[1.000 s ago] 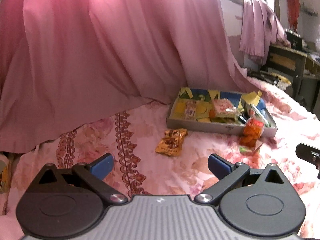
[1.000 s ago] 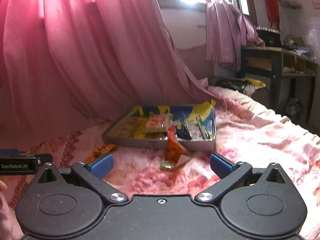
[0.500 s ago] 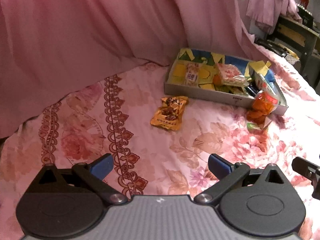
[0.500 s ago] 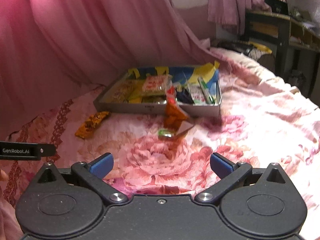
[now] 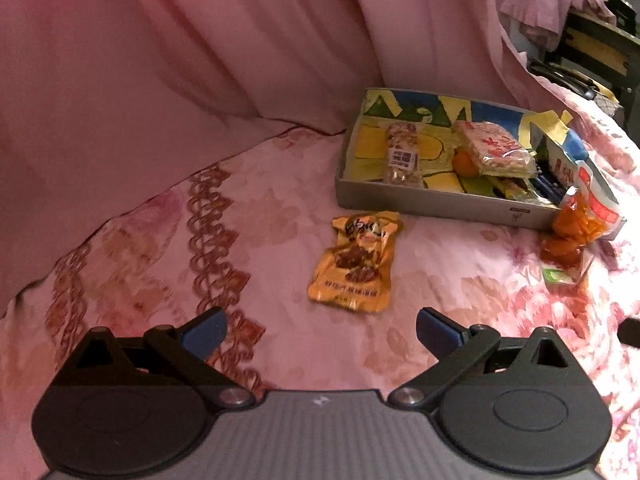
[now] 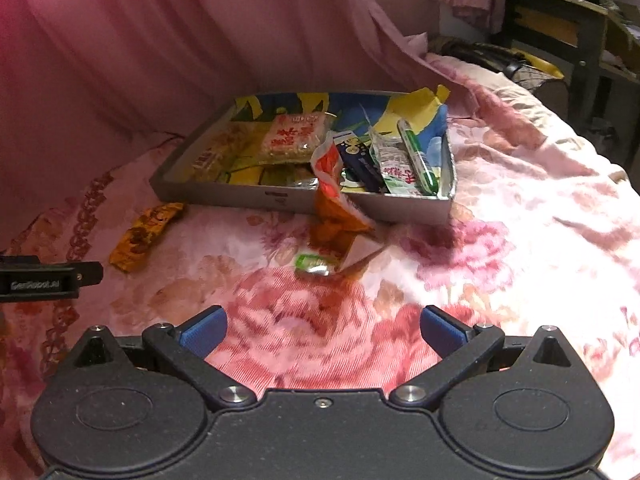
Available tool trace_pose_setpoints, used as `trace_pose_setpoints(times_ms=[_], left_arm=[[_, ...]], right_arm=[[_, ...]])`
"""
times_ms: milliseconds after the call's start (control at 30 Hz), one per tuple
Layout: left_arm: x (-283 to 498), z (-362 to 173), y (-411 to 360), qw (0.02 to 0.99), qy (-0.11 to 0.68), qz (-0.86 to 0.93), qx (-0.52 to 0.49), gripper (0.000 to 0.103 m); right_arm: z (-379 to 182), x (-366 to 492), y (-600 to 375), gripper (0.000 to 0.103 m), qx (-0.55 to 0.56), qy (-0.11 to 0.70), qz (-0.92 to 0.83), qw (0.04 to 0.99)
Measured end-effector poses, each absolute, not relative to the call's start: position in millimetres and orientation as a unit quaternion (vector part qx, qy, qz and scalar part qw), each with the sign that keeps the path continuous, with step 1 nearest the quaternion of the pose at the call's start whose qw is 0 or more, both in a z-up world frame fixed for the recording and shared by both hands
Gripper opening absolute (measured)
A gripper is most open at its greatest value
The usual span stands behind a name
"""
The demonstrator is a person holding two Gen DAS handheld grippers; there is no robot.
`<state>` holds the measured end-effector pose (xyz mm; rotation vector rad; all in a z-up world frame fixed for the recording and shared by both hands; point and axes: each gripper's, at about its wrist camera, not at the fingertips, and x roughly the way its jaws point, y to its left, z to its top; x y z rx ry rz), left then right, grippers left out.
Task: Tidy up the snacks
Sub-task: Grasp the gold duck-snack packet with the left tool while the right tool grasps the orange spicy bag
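Note:
A grey tray [image 5: 440, 200] with several snack packets sits on the floral bed; it also shows in the right wrist view [image 6: 248, 197]. An orange-yellow snack packet [image 5: 356, 262] lies flat on the bed in front of the tray's left end, just ahead of my open, empty left gripper [image 5: 320, 330]. In the right wrist view this packet [image 6: 146, 236] lies to the left. An orange-red packet [image 6: 334, 208] leans over the tray's front wall, with a small green wrapper [image 6: 314, 264] below it. My right gripper [image 6: 322, 328] is open and empty, short of the wrapper.
A pink curtain [image 5: 200, 60] hangs down onto the bed behind and left of the tray. A dark wooden desk [image 6: 560, 28] stands at the far right beyond the bed. The left gripper's finger [image 6: 48, 280] pokes in at the left of the right wrist view.
Both grippers have tilted down and moved forward toward the bed. The yellow packet and the tray now sit closer and lower in both views. Both jaws stay open.

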<state>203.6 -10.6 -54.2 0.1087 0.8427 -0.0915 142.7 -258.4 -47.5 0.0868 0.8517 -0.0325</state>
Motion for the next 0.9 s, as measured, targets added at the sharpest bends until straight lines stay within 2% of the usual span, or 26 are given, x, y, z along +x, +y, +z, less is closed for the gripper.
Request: trace_pose_setpoints(times_ms=[467, 700, 833, 900], left_arm=[[262.5, -90.5, -23.6, 0.907, 0.402, -0.086, 0.089, 0.103], [286.1, -104.6, -20.3, 0.904, 0.41, -0.1, 0.069, 0.102], [287.9, -106.3, -20.2, 0.904, 0.406, -0.12, 0.06, 0.089], [286.3, -105.5, -22.4, 0.903, 0.405, -0.13, 0.061, 0.082]], right_arm=[[-84.5, 212.3, -269.7, 0.102, 0.04, 0.405, -0.011, 0.913], [-106.6, 239.0, -275.2, 0.102, 0.063, 0.398, -0.018, 0.915], [-113.6, 247.4, -277.1, 0.097, 0.08, 0.388, -0.013, 0.918], [-114.3, 248.9, -273.8, 0.09, 0.076, 0.387, -0.01, 0.919]])
